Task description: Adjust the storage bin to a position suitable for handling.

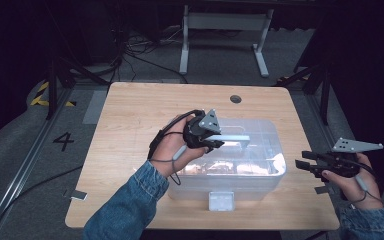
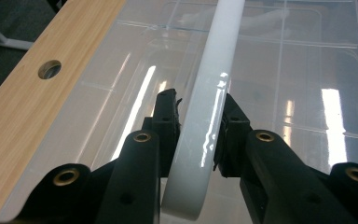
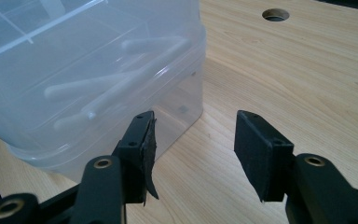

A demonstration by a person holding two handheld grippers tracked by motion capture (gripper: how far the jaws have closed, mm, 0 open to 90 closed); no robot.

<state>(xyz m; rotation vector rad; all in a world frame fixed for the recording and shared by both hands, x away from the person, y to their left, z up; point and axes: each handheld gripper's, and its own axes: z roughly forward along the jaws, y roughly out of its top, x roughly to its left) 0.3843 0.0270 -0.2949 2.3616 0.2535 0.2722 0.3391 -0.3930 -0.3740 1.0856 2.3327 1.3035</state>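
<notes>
A clear plastic box with a clear lid stands at the middle right of the wooden table. A white handle rises from its lid. My left gripper is above the lid, shut on that handle. In the left gripper view both pads press the white handle from either side, at my left gripper. My right gripper hovers just right of the box, open. In the right gripper view my right gripper holds nothing, and the box corner lies past its left jaw.
White rod-like parts lie inside the box. A white latch sits on the box's near side. A round hole is in the table's far edge. A small grey piece lies at the near left corner.
</notes>
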